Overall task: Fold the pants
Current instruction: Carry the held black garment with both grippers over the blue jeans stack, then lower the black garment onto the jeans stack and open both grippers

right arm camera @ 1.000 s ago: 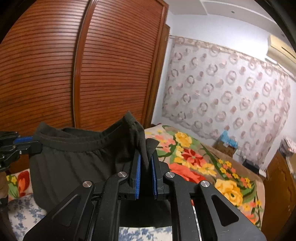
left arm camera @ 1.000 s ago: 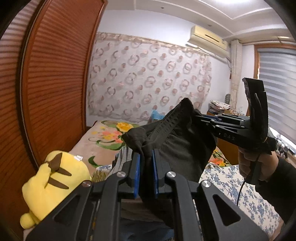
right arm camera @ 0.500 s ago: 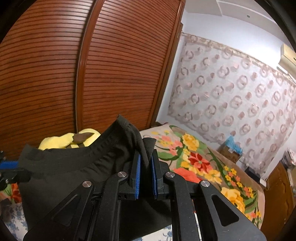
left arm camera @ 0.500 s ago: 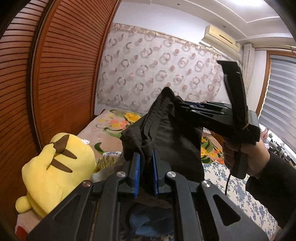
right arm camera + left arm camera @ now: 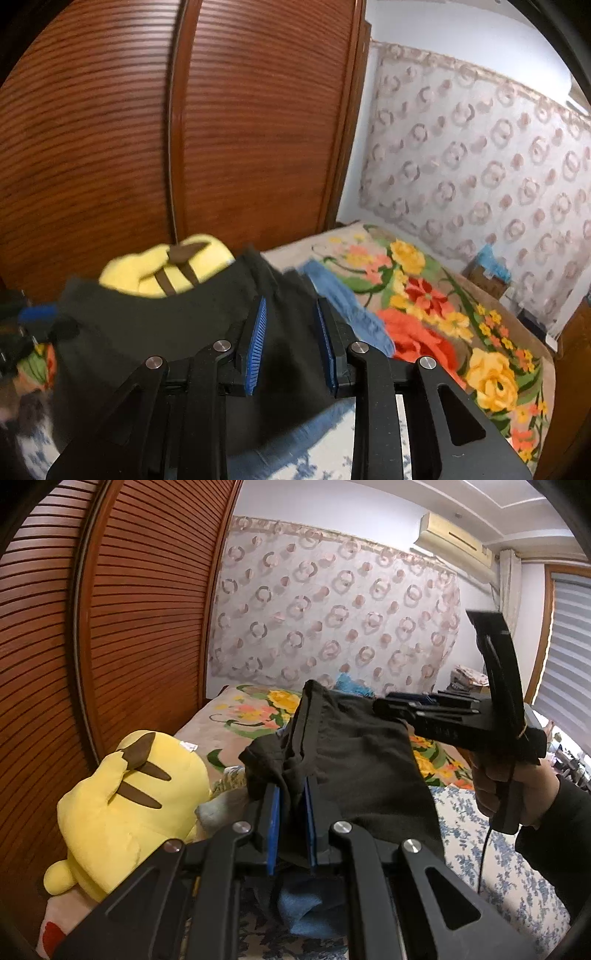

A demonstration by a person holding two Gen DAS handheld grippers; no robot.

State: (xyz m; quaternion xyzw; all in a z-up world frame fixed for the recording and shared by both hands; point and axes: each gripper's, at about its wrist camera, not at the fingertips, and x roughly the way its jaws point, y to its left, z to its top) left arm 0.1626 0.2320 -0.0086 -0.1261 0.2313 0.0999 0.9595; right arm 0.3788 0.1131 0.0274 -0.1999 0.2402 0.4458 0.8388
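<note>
My left gripper (image 5: 291, 805) has its jaws clamped on the black pants (image 5: 365, 760), just right of the yellow plush toy (image 5: 122, 797). My right gripper's (image 5: 291, 325) jaws stand apart around the fabric.

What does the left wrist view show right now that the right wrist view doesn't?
Only the left wrist view: the left gripper shut on the black pants, the right hand, an air conditioner and window blinds. Only the right wrist view: the right gripper with its jaws apart around the fabric. Both: the pants, the yellow plush, the wooden wardrobe and the floral blanket.
</note>
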